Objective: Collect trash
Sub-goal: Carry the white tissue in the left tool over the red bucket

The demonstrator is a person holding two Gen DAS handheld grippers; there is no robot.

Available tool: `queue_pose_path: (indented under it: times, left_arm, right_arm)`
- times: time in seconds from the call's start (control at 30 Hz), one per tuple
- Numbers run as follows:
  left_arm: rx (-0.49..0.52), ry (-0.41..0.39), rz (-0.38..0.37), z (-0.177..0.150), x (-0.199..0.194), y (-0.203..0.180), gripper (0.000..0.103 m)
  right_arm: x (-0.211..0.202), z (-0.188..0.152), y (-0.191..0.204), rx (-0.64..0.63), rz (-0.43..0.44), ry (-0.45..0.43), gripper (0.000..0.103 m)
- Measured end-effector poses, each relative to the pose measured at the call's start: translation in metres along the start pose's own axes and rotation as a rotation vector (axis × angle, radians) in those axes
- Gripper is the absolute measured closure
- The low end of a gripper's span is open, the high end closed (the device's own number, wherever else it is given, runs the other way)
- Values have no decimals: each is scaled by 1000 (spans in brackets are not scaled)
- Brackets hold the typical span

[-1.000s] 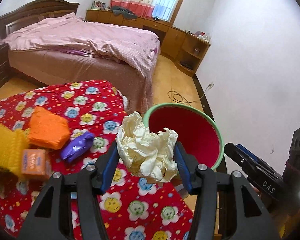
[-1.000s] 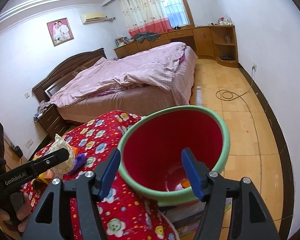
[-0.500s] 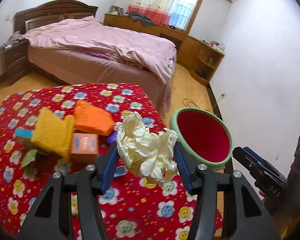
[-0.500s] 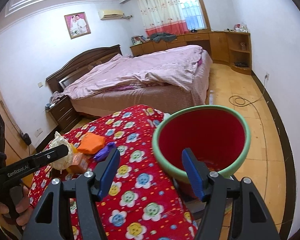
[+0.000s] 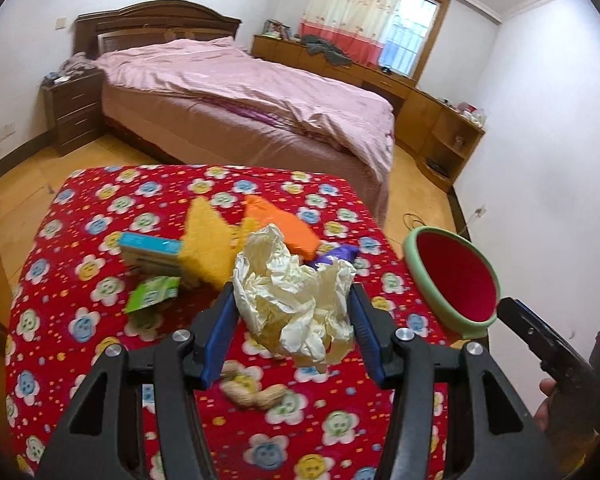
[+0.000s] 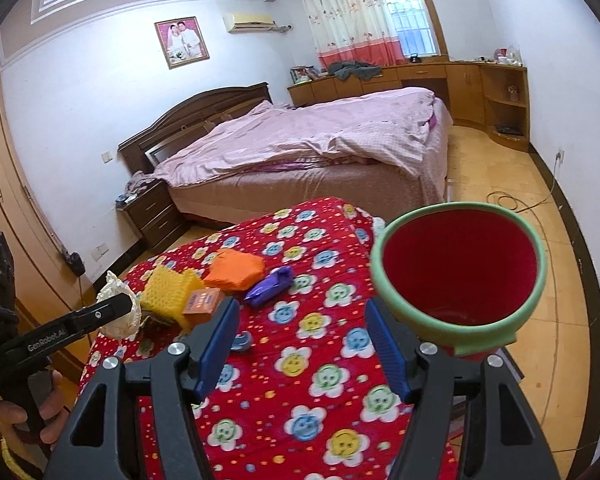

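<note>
A right gripper (image 6: 302,344) with blue-padded fingers (image 6: 216,344) set wide apart, holding nothing, hangs over a surface (image 6: 320,392) covered in a red cloth printed with smiling flowers. Just right of it stands a red bin (image 6: 460,268) with a green rim, beside the surface's edge. On the cloth farther off lie a yellow sponge (image 6: 168,288), a small orange box (image 6: 202,301), an orange packet (image 6: 234,268) and a purple wrapper (image 6: 269,285). At the left edge, the left gripper (image 6: 118,312) (its label is partly readable) clamps a crumpled paper wad (image 6: 118,306). Behind is a bed (image 6: 300,148) with pink bedding.
</note>
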State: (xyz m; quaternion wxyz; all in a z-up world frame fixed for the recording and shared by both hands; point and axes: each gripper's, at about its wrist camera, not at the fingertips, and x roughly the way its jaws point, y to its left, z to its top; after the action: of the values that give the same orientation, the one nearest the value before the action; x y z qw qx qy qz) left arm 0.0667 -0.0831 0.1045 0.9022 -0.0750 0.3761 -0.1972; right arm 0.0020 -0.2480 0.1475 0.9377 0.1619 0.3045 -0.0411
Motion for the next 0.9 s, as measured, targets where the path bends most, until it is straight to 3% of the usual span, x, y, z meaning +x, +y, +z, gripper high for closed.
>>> queue_pose_path:
  times: [0.3, 0.5, 0.9]
  left_arm:
    - [-43, 18, 84, -10, 5, 44, 48]
    - [-69, 45, 82, -17, 17, 61, 48]
    - [51, 81, -6, -17, 42, 9, 48]
  right_arm:
    - [15, -13, 14, 8, 32, 39, 35]
    - [30, -22, 13, 25, 33, 78, 35]
    - [32, -27, -11, 49, -34, 82, 35]
